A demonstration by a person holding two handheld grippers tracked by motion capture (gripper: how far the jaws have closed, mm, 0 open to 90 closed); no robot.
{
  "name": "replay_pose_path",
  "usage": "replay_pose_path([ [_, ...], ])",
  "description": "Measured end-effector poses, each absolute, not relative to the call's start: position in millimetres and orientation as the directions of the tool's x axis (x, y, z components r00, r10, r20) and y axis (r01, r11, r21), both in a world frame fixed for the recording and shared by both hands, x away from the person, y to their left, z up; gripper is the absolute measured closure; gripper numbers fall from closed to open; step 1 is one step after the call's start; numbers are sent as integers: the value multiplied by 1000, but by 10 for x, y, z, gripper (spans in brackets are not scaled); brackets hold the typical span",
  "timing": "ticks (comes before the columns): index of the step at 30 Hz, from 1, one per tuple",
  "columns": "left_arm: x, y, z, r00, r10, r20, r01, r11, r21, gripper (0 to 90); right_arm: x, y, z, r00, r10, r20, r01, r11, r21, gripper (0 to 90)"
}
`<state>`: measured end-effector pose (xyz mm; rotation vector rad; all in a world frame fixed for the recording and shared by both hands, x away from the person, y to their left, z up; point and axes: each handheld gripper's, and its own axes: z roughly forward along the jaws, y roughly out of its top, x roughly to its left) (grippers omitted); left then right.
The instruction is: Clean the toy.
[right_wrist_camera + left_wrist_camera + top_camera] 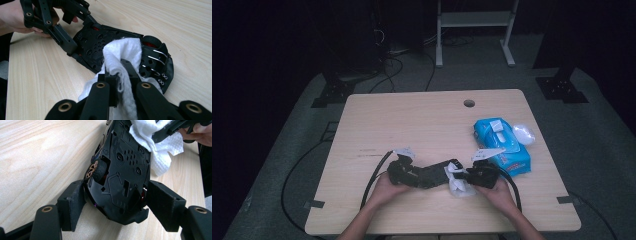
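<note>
Your left tool [404,167], at lower centre-left of the high view, has its jaws set either side of one end of the black toy car [432,175]. In the left gripper view the car [122,177] lies underside up between the two pads; the left pad touches its edge beside a small wheel [98,170] with a gold hub, and the right pad sits against the opposite flank. The jaws stand at a middling width, clamped on the car body.

The car lies at lower centre of the worktop [422,120], bridging your two tools, and tilts off the surface in both gripper views.

Your right tool [477,175], just right of the car in the high view, is closed tight on a white wipe [458,185]. In the right gripper view the wipe [122,55] is pinched between the jaws and pressed on the car's underside [95,42], with your left tool [62,32] gripping the far end at upper left.

At right of the high view, a blue wipe pack [502,142] lies on the worktop, well apart from the car.

The car's top side is hidden. The wipe covers part of the underside. The high view is dim, and tool and car merge into one dark mass.
</note>
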<state>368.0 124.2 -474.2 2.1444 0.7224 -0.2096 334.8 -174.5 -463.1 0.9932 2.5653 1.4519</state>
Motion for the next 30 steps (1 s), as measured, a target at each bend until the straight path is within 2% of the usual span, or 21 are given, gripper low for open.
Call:
replay_pose_path([
  [3, 3700, 1236, -4745, 812, 422, -402, 576, -472, 668, 322, 3343, -1744, -4636, -796, 542, 270, 509, 358, 783, 847],
  [10, 3668, 1242, -4742, 829, 416, -373, 549, -482, 683, 346, 3323, -1751, -4654, -799, 539, 265, 499, 348, 794, 848],
  [23, 3457, 1193, -4692, 890, 423, -172, 393, -519, 759, 380, 3265, -1796, -4674, -799, 534, 274, 498, 334, 800, 848],
  [30, 3397, 1146, -4674, 901, 422, -98, 334, -534, 777, 400, 3241, -1837, -4687, -793, 539, 284, 506, 324, 799, 848],
])
